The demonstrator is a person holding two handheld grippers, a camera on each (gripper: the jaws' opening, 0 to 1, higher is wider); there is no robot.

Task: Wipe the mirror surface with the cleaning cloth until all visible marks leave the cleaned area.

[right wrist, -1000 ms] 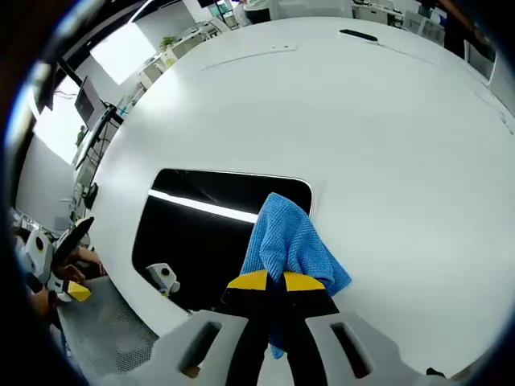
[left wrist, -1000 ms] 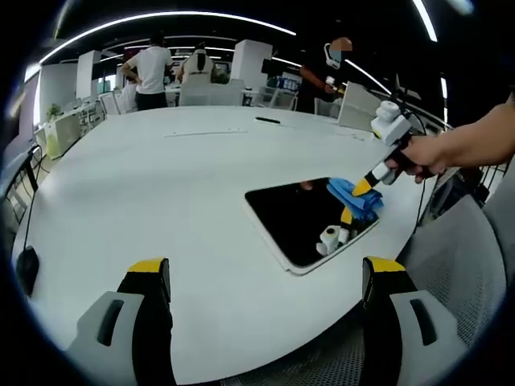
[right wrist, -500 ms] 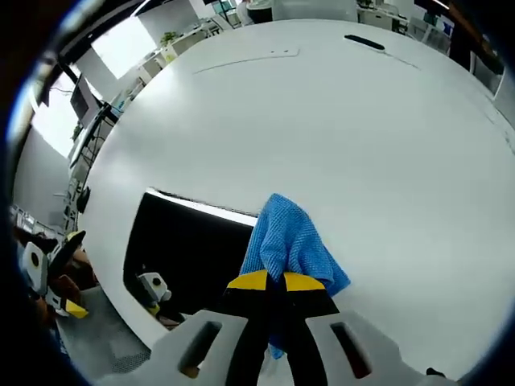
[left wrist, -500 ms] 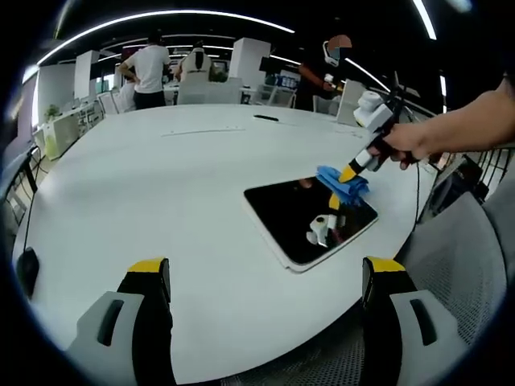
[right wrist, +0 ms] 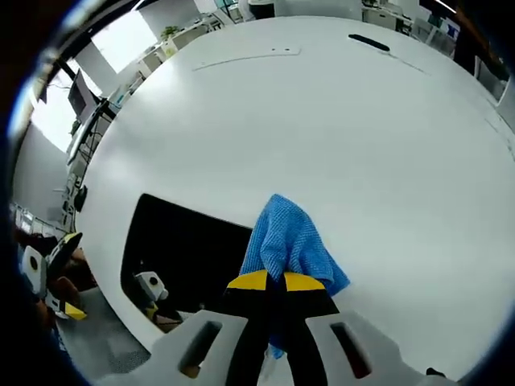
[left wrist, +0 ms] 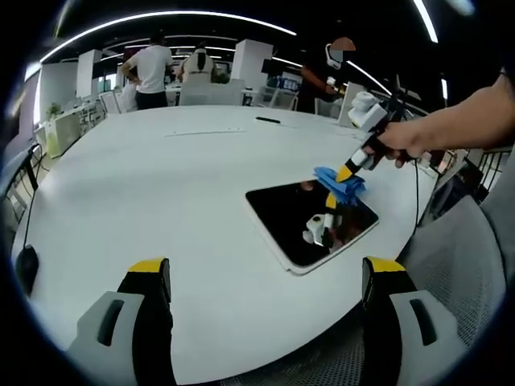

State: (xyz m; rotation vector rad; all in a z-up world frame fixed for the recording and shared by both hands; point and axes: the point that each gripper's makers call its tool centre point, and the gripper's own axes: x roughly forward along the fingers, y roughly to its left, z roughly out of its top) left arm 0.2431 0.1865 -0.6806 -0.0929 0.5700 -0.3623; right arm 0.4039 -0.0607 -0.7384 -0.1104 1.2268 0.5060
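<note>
Large round white worktop (left wrist: 161, 185); open office behind, white desks, people standing (left wrist: 149, 68), curved ceiling light strips (left wrist: 161, 16), grey mesh chair (left wrist: 459, 257).

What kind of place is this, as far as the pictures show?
Probably an open office or meeting area: a large round white table, people standing among desks behind it, and strip lights on a dark ceiling.

No words, labels, brand names, numbers or signs can be read anywhere in either the left gripper view or the right gripper view.
</note>
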